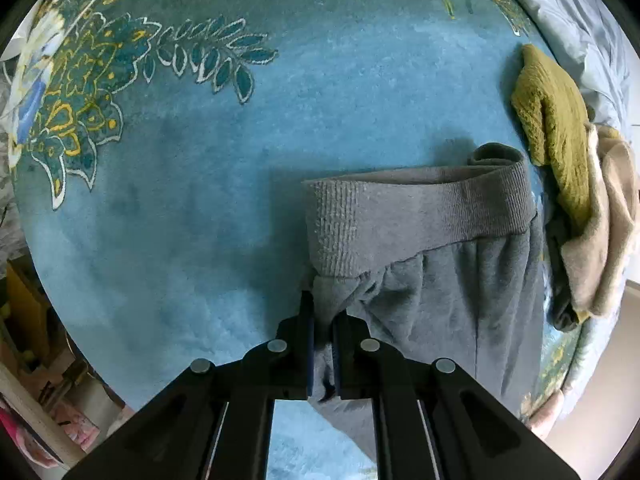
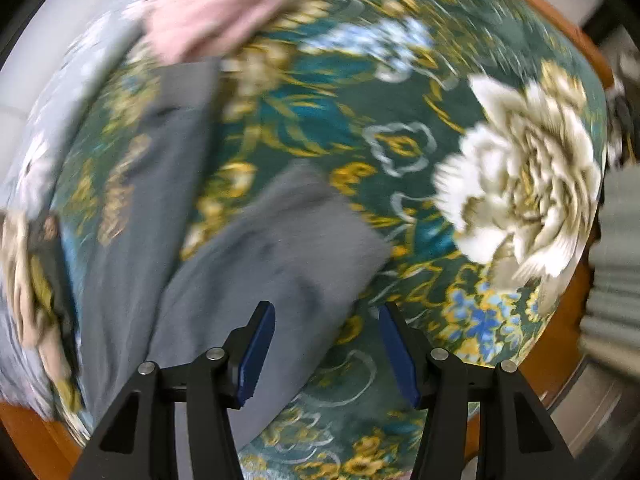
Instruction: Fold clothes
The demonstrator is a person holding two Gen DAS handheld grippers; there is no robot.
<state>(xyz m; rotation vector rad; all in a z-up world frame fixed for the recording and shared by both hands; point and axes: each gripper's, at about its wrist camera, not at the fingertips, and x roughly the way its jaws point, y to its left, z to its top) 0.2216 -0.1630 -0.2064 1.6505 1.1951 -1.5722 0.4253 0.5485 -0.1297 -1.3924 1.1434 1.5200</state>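
Blurred throughout by motion, with a black two-finger right gripper point(image 2: 326, 344) at the bottom centre, blue-padded jaws standing apart and gripping nothing, the left pad over grey cloth and the right pad over carpet. Spread from the lower left up toward the middle of the frame, grey sweatpants of soft fleece point(image 2: 256, 256) on a dark green floral carpet point(image 2: 360, 92), a large cream flower print point(image 2: 524, 184) at the right. At the upper left, a pale pink fabric point(image 2: 232, 8); at the far left edge, a beige and olive heap of clothes point(image 2: 28, 280), too smeared to make out further.
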